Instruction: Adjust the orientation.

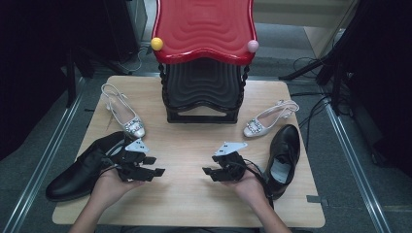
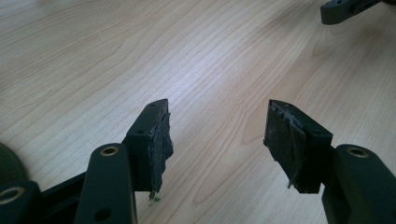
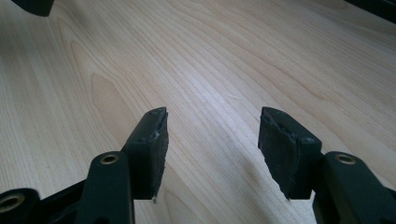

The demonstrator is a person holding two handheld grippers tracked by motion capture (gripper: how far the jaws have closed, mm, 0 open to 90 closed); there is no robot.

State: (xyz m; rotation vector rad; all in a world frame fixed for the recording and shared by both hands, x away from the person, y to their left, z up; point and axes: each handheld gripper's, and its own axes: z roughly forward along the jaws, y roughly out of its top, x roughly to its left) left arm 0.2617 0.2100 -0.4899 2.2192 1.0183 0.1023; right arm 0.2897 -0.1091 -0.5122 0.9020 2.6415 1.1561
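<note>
On the table (image 1: 194, 204): one black shoe near left (image 1: 82, 167), one black shoe near right (image 1: 284, 155), one silver sandal far left (image 1: 124, 114), one silver sandal far right (image 1: 267, 120), and a red-topped rack (image 1: 204, 29) at the far middle whose shelves look bare, though the lower one is dim. Your left gripper (image 1: 151, 166) and right gripper (image 1: 210, 171) hover over bare wood, both spread wide and pinching nothing. By the look of it no shoe is shelved yet; all four remain for you.

High view overhead, facing forward-down; claw views close, low; shared: table (image 1: 189, 194).
</note>
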